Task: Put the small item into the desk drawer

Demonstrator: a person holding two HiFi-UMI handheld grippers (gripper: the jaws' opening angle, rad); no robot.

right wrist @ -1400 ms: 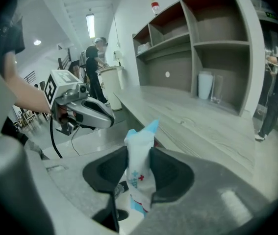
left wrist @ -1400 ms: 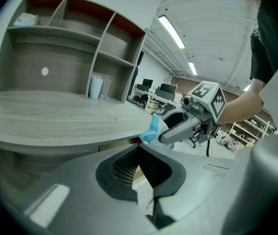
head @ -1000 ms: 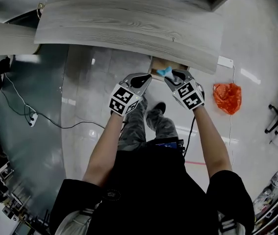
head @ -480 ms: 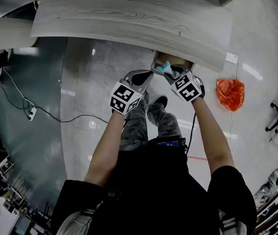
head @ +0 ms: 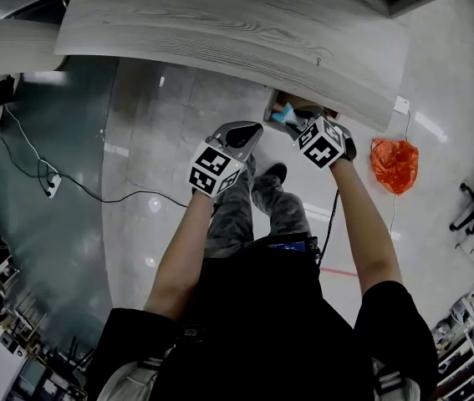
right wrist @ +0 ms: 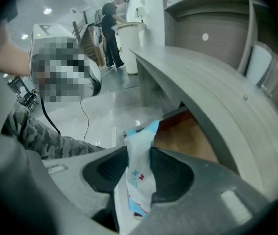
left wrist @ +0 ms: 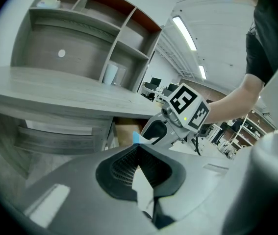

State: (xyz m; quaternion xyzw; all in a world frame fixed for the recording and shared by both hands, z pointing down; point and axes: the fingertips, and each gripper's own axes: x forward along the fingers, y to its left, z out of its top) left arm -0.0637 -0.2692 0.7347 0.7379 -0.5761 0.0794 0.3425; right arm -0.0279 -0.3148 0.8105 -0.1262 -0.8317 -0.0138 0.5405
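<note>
In the head view, the right gripper [head: 297, 124] is held at the mouth of the open wooden desk drawer [head: 282, 101], the left gripper [head: 250, 131] just left of it. In the left gripper view, its jaws are seen pressed together on nothing. In the right gripper view, the small white-and-blue sachet [right wrist: 138, 177] is clamped upright between the jaws, the drawer's brown floor lying just beyond, slightly right.

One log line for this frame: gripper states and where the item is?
right gripper: shut on packet | packet: white-blue, at mouth of open drawer, not released | left gripper: shut, empty
</note>
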